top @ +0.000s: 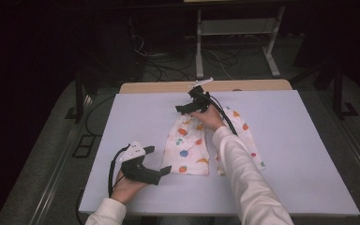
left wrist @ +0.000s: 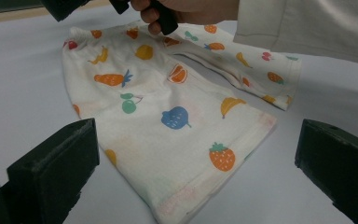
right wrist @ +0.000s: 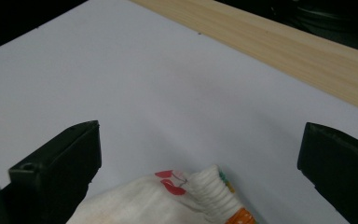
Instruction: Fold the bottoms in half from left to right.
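Observation:
A pair of small white shorts (top: pixel 187 145) with a fruit print lies flat in the middle of the white board (top: pixel 300 154), waistband toward the far side. My left gripper (top: pixel 158 159) hovers near the board's front left, open, with its jaws spread wide toward the nearest leg hem of the shorts (left wrist: pixel 168 116). My right gripper (top: pixel 186 100) is over the far end of the shorts, also open, and the ribbed waistband corner (right wrist: pixel 209 186) lies just short of its jaws, between them and untouched. The right hand (left wrist: pixel 182 9) hangs above the cloth.
A wooden table edge (top: pixel 262 85) (right wrist: pixel 284 42) borders the far side of the board, with a small white object (top: pixel 201 83) on it. Beyond stand a metal frame (top: pixel 236 28) and floor cables (top: pixel 159 65). The person's right sleeve (top: pixel 243 178) crosses the shorts' right leg.

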Available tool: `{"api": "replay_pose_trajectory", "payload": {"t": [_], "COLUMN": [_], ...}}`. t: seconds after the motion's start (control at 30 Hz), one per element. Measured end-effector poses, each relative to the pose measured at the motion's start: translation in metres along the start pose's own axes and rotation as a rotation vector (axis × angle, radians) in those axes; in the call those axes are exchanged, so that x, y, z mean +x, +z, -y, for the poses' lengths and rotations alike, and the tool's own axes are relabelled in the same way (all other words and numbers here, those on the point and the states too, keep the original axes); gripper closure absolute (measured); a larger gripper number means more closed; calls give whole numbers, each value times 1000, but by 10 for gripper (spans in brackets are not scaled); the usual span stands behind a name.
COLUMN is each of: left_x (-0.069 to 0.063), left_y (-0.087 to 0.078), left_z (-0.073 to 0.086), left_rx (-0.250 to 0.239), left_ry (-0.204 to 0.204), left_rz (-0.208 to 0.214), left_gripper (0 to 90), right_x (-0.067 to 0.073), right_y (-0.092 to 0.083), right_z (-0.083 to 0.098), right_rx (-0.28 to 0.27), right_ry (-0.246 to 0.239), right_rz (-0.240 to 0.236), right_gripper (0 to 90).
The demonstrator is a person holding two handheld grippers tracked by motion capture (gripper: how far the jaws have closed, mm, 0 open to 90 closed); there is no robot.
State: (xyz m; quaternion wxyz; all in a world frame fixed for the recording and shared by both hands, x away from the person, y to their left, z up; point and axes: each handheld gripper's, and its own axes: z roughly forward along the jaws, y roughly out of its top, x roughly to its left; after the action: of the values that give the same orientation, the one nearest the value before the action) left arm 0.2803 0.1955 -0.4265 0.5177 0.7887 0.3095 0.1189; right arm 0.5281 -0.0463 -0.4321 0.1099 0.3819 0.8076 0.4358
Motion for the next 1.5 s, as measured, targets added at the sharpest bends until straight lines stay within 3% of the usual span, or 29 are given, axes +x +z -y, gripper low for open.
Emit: {"api": "replay_pose_trajectory", "payload": {"t": [0.13, 0.3, 0.5, 0.67, 1.13, 1.33, 1.5], "left_x": [0, 0, 0, 1, 0, 1, 1], "left_y": [0, 0, 0, 0, -3, -2, -2], "left_z": [0, 0, 0, 0, 0, 0, 0], "left_rx": [0, -4, -4, -3, -11, -8, -6], "left_ry": [0, -2, -2, -3, -9, -8, -7], "left_rz": [1, 1, 3, 4, 5, 3, 4], "left_gripper": [0, 0, 0, 0, 0, 0, 0], "right_x": [1, 3, 4, 3, 2, 0, -2], "right_y": [3, 6, 9, 9, 3, 2, 5], "right_z": [0, 0, 1, 2, -1, -1, 0], "right_rx": [9, 39, 58, 91, 132, 166, 175], "right_ry": [20, 38, 54, 48, 89, 124, 148], "right_rz": [-1, 12, 35, 67, 46, 63, 64], "right_gripper": [133, 182, 343, 388, 650, 715, 704]}}
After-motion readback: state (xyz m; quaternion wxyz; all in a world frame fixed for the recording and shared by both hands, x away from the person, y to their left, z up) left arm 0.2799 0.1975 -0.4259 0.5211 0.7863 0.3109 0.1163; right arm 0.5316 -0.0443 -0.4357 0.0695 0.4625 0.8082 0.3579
